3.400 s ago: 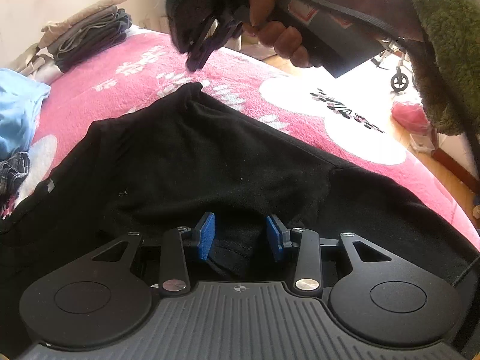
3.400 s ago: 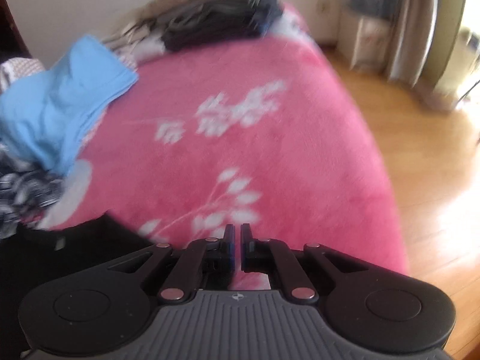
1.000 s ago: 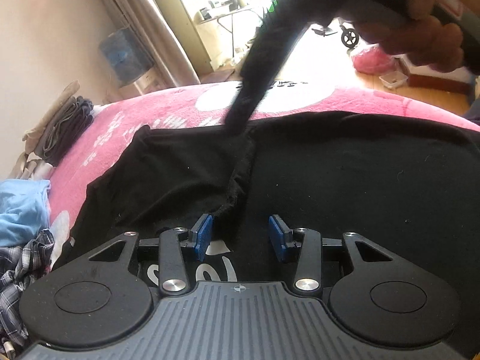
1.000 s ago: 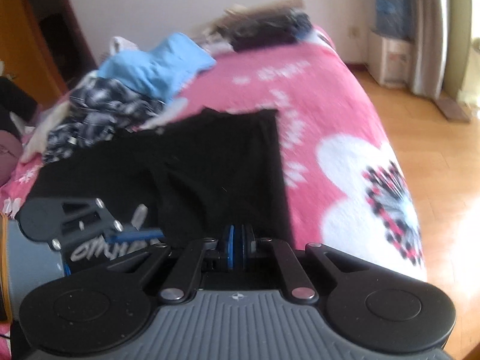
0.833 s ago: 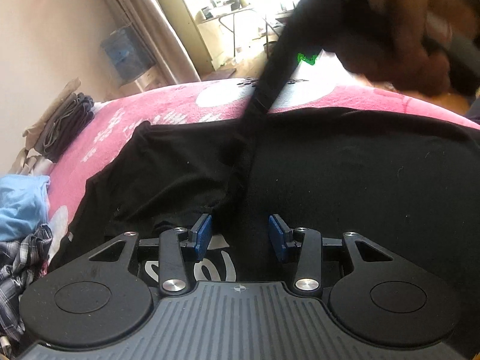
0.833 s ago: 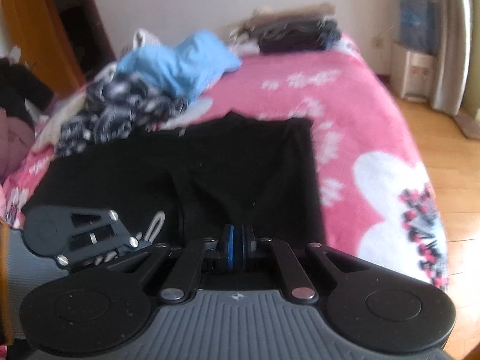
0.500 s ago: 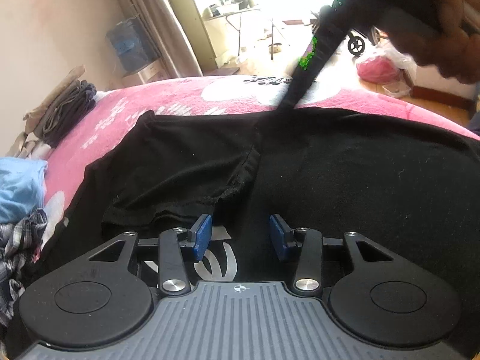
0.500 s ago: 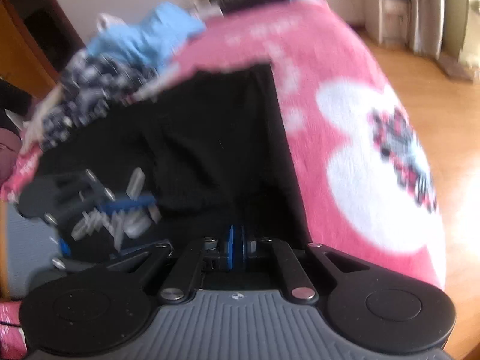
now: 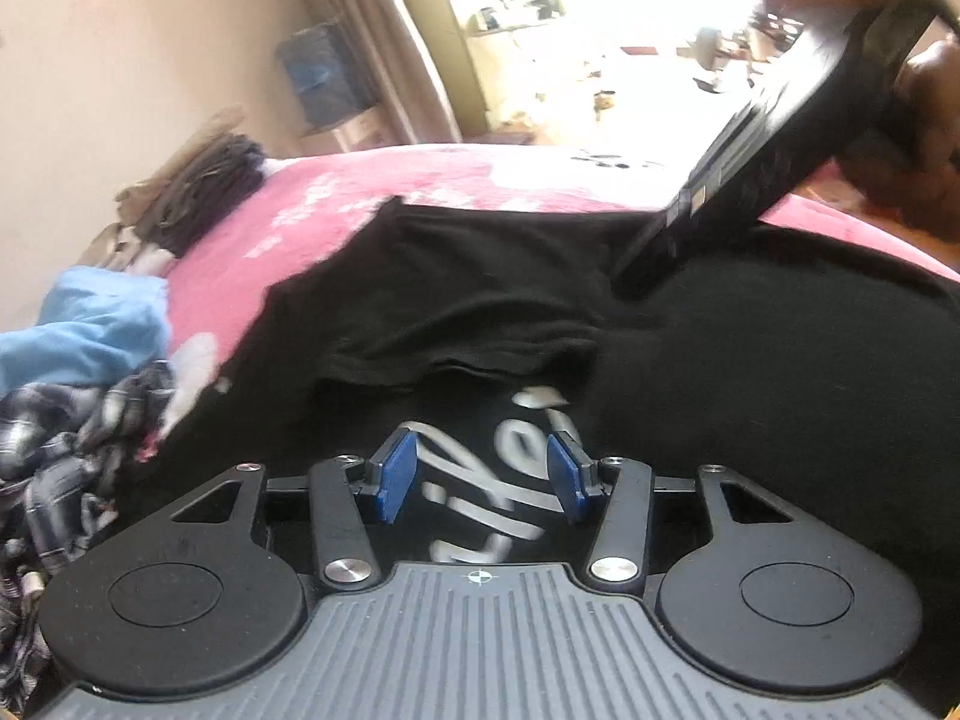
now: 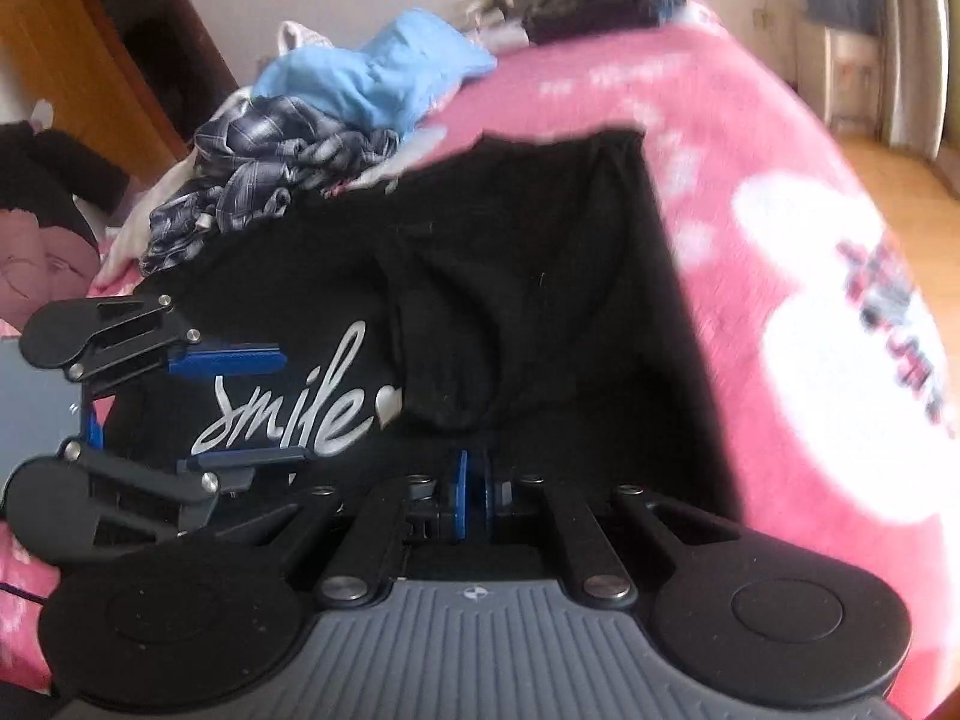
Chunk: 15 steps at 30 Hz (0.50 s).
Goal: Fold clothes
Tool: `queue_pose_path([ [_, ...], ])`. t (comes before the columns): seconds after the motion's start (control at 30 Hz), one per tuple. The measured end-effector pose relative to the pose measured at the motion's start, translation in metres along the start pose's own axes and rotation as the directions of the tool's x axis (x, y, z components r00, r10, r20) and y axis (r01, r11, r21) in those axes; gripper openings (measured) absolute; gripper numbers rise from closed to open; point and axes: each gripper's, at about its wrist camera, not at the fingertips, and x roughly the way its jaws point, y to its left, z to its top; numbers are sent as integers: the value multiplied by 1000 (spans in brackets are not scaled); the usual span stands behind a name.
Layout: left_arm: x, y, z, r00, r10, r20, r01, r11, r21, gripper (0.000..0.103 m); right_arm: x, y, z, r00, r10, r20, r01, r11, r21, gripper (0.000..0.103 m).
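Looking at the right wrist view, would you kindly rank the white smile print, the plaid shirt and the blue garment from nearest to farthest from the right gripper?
From the right gripper:
1. Smile print, just ahead-left on the black shirt.
2. Plaid shirt, farther left.
3. Blue garment, behind it.

My left hand-held gripper point(image 9: 480, 483) hangs with its jaws opening over the black shirt point(image 10: 540, 276), nothing between them. At twelve o'clock the pink bed cover point(image 10: 750, 168) lies bare, open to pass over. At ten o'clock the plaid and blue clothes heap point(image 10: 312, 138) blocks the way. At two o'clock in the left wrist view my right hand-held gripper point(image 9: 744, 180) slants down across the shirt.
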Motion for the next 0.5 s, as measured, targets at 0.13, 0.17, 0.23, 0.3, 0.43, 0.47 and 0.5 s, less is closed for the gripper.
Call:
queue_pose_path([
  [0.13, 7, 20, 9, 999, 39, 12, -38, 996, -82, 48, -2, 5, 20, 996, -4, 86, 3, 1000, 11, 5],
  [0.17, 9, 25, 11, 999, 45, 16, -43, 993, -108, 48, 1, 7, 21, 996, -11, 90, 10, 1000, 7, 5],
  [0.23, 14, 36, 14, 999, 44, 1, -43, 984, -170, 48, 3, 14, 19, 995, -19, 93, 22, 999, -30, 6],
  [0.3, 23, 50, 16, 999, 35, -26, -40, 969, -243, 48, 1, 26, 9, 997, -20, 77, 29, 993, -118, 6],
  [0.43, 46, 88, 16, 998, -14, -67, -17, 895, -446, 48, 2, 60, -13, 992, -85, 91, 111, 930, -350, 45],
  [0.47, 49, 96, 16, 997, -27, -68, -9, 872, -490, 47, 4, 67, -17, 989, -96, 113, 134, 910, -394, 45],
  [0.5, 52, 103, 16, 997, -40, -67, -2, 847, -531, 47, 7, 72, -18, 988, -102, 120, 144, 894, -424, 45],
])
